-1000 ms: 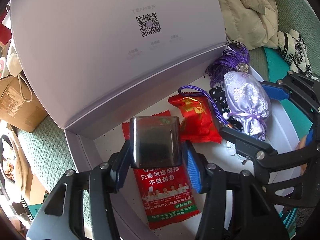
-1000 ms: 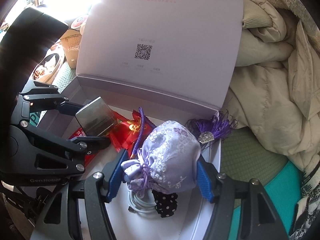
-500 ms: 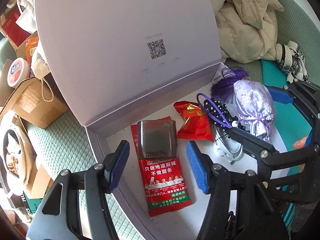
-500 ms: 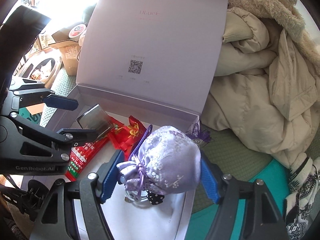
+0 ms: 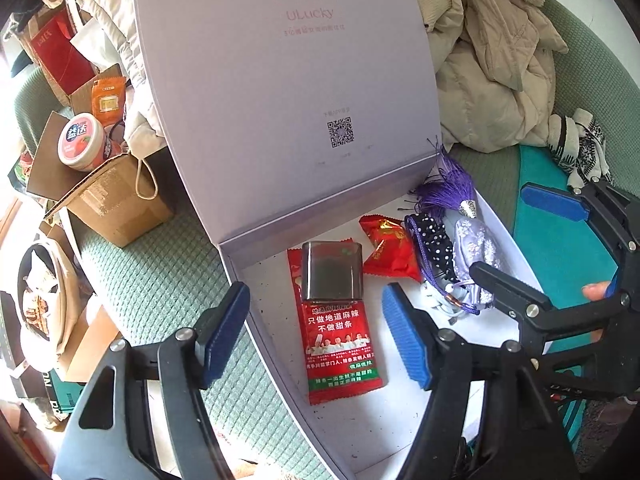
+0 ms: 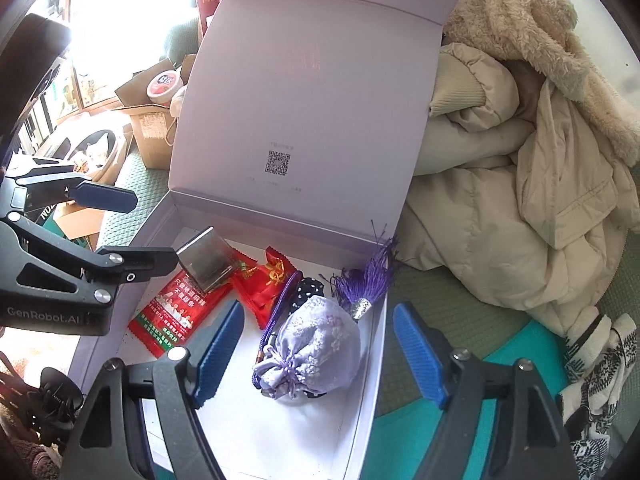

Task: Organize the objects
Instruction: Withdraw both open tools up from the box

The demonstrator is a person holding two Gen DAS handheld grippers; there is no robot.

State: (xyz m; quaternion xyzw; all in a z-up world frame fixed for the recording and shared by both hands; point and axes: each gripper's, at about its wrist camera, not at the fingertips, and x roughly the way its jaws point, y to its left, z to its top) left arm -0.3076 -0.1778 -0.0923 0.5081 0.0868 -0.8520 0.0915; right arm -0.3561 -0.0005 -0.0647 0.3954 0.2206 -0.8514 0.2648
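A green quilted cover spreads under an open lilac gift box, its lid upright, with a cream coat heaped beside it. The left gripper hangs above the box; its jaws have just been opening and stand wide, nothing pressed between them. Past its fingertips a dark metal tin lies on a red snack packet. The right gripper, likewise just opening, is wide too, the lilac pouch lying loose between its pads on the box floor.
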